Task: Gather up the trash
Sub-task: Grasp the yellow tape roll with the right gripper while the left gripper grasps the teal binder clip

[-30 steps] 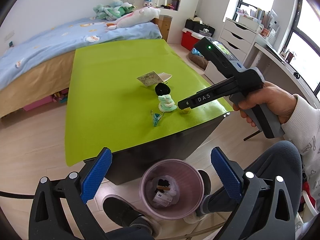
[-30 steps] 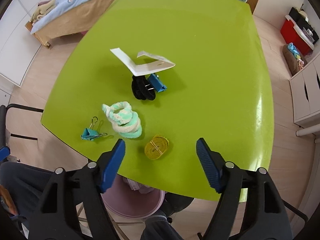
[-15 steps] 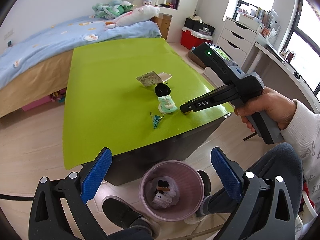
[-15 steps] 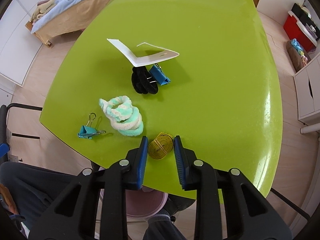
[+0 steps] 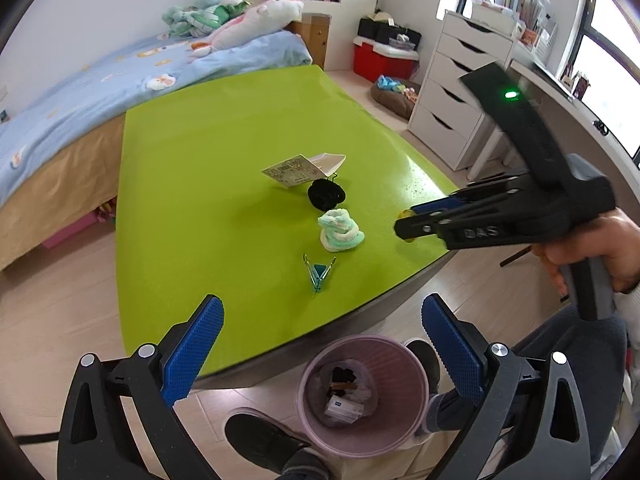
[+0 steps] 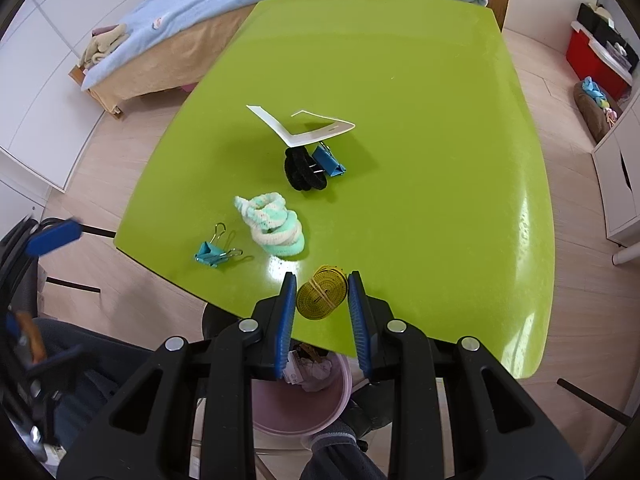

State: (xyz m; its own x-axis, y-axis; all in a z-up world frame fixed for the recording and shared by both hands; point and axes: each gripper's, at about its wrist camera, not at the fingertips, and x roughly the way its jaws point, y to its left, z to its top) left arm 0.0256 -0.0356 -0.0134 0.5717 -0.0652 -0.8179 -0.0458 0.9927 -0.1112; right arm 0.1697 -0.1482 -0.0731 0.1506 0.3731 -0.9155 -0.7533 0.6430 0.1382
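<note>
A bedroom scene is shown from two wrist cameras. The right claw (image 6: 322, 294) is closed narrowly on a yellow coiled measuring tape (image 6: 322, 298), its blue pads pressed against either side of the roll, at the near edge of the lime-green worktop (image 6: 420, 120). The left claw (image 5: 320, 354) is held wide and empty above the floor, with a pink wastebasket (image 5: 316, 436) seen just beyond it at 6 o'clock; scraps are already inside.

Left on the worktop: a mint and white scrunchie (image 6: 274, 226) at 11 o'clock from the tape, a teal binder clip (image 6: 212, 254) at 9 o'clock of the scrunchie, and farther off at 12 o'clock a black scrunchie (image 6: 302, 172) touching a blue binder clip (image 6: 330, 162), both partly covered by a folded paper tag (image 6: 304, 126).

Risks, as judged: the tape is gripped only by its rim, so the coil may be squeezed loose, unwound or slipped out before the wastebasket is reached. The bin is largely hidden under the worktop edge in the right view, so a release may be mistimed and the tape dropped onto the floor or a shoe (image 5: 264, 440).
</note>
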